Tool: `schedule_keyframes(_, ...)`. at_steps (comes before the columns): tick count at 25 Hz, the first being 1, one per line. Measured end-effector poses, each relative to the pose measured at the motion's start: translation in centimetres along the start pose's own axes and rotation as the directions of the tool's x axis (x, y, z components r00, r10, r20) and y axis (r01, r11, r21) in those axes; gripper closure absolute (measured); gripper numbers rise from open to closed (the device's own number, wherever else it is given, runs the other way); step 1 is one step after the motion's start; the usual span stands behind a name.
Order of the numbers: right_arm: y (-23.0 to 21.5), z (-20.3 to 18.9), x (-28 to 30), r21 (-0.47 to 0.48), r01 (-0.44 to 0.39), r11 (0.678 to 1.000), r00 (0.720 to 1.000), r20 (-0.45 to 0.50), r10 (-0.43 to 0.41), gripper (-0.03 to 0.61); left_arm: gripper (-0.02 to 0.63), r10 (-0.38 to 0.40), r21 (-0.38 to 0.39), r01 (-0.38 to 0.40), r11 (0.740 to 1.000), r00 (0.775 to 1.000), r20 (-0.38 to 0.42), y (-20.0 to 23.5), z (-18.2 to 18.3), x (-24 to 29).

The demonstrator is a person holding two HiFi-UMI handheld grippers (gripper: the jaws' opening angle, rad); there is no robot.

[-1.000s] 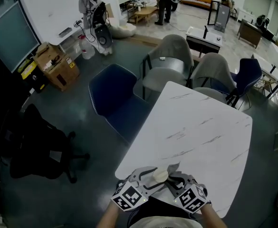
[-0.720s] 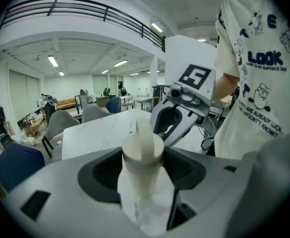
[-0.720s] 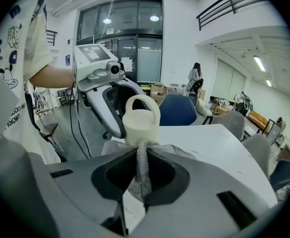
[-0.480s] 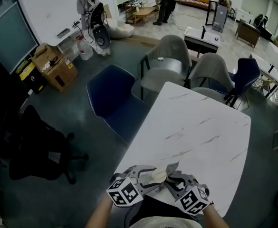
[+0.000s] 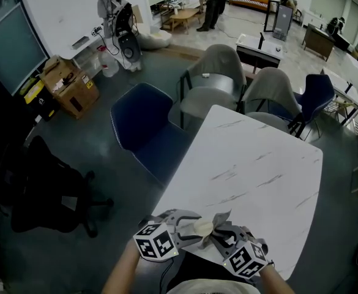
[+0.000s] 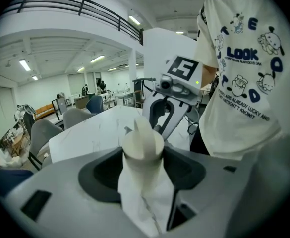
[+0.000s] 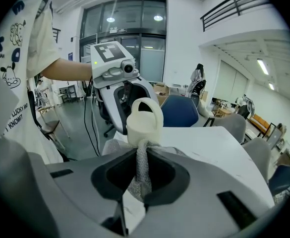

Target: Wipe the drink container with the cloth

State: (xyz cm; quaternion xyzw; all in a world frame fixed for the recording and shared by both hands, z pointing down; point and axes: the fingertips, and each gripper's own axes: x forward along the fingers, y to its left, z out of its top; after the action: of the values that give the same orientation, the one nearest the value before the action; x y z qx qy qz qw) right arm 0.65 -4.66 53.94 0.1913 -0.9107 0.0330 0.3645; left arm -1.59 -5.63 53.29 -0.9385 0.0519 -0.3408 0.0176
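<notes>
Left gripper (image 5: 190,225) clasps the small cream plastic drink container (image 6: 143,145) in wide jaws over the near edge of the white marble table (image 5: 258,164), and the right gripper (image 5: 221,237) pinches the grey mesh cloth (image 7: 141,170) against it, so hard rubbing could twist the container loose.

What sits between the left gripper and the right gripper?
The cream drink container, with the grey cloth against it, as the head view shows.
</notes>
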Motion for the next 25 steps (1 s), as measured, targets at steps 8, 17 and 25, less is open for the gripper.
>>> schedule_keyframes(8, 0.3, -2.5, 2.5, 0.033, 0.012, 0.999, 0.998, -0.058, -0.010, 0.522, 0.353, -0.003, 0.000, 0.003, 1.000, 1.000, 0.004, 0.0, 0.0, 0.0)
schedule_keyframes(17, 0.1, -5.1, 5.3, 0.119, 0.019, 0.993, 0.997, -0.079, -0.010, 0.522, 0.353, 0.014, -0.025, -0.014, 1.000, 1.000, 0.014, 0.1, 0.0, -0.1)
schedule_keyframes(25, 0.5, -6.5, 6.7, 0.162, 0.035, 0.986, 0.995, -0.101, -0.019, 0.522, 0.353, 0.119, -0.146, -0.112, 0.983, 0.992, 0.038, 0.3, -0.3, -0.4)
